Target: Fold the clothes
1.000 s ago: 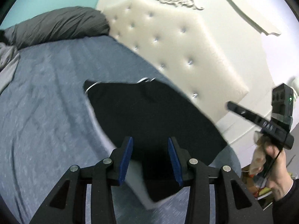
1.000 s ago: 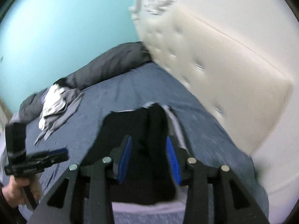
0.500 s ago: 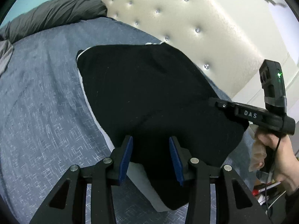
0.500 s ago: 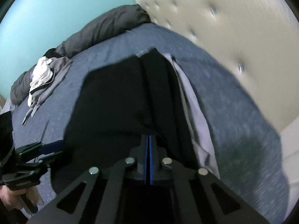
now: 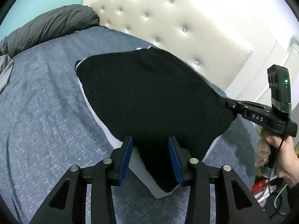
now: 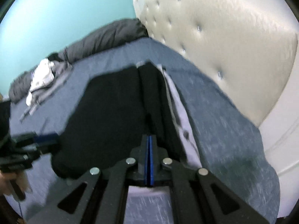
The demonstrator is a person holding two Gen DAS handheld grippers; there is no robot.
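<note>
1. Your left gripper [image 5: 150, 155] has its jaws spread wide, the 2 blue pads [image 5: 125, 160] apart with the near corner of the black garment [image 5: 149, 97] lying between them; neither pad visibly presses the cloth.
2. Your right gripper [image 6: 149, 141] has its jaws pressed together, the blue pads meeting face to face, and they pinch a fold of the black garment [image 6: 112, 115] at its near edge.
3. From the left wrist view, that right gripper [image 5: 229, 103] reaches in from the right side, its tip at the garment's right corner, with your right hand [image 5: 284, 155] wrapped around its handle and a green light lit on the upright unit on top.
4. From the right wrist view, your left gripper [image 6: 48, 140] shows blurred at the left edge, near the garment's left side.
5. The black garment lies spread on the blue-grey bedspread [image 5: 41, 112], and a pale lavender layer [image 5: 147, 183] shows beneath its near and left edges. The right wrist view shows the same pale layer [image 6: 179, 112] as a strip along the garment's right edge.
6. A cream tufted headboard [image 5: 177, 24] stands past the garment.
7. A dark grey duvet [image 5: 48, 24] is bunched along the far side of the bed.
8. A small pile of grey and white clothes [image 6: 41, 78] sits by the duvet, well apart from the garment.
</note>
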